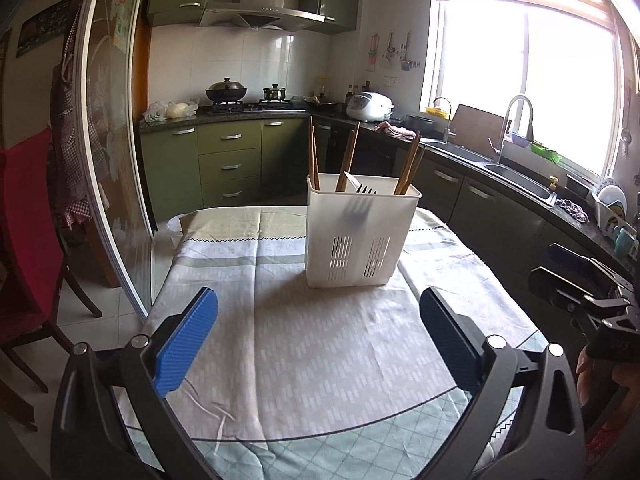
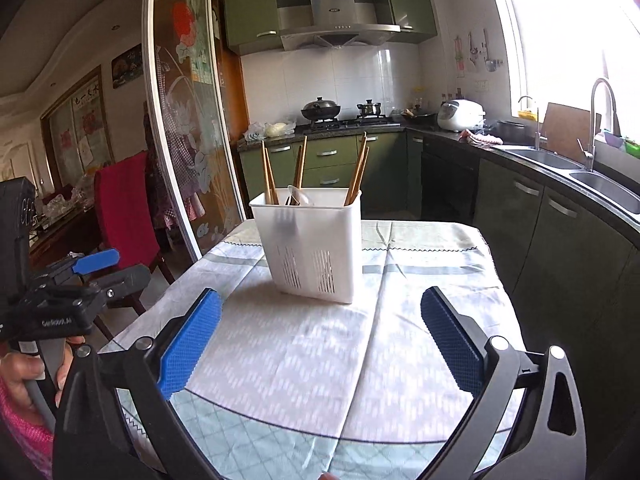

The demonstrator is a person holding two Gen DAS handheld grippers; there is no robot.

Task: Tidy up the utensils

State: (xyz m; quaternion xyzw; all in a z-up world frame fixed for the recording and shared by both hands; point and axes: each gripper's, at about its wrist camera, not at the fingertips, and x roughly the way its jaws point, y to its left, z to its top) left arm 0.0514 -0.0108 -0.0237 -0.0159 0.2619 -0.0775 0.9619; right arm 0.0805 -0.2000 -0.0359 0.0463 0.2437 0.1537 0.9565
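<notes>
A white plastic utensil holder point(image 1: 356, 240) stands upright on the cloth-covered table point(image 1: 280, 344); it also shows in the right wrist view point(image 2: 316, 248). Wooden chopsticks point(image 1: 314, 158) stand in it in three bunches, with a dark fork point(image 1: 366, 191) and a white spoon point(image 2: 298, 194) in the middle part. My left gripper point(image 1: 318, 320) is open and empty, hovering over the table short of the holder. My right gripper point(image 2: 320, 324) is open and empty, also short of the holder. Each gripper shows at the edge of the other's view.
A red chair point(image 2: 124, 208) and a glass sliding door point(image 2: 188, 128) stand left of the table. Green cabinets, a stove with pots point(image 1: 226, 92) and a rice cooker point(image 1: 368, 106) lie beyond. A counter with a sink point(image 1: 516, 178) runs along the right.
</notes>
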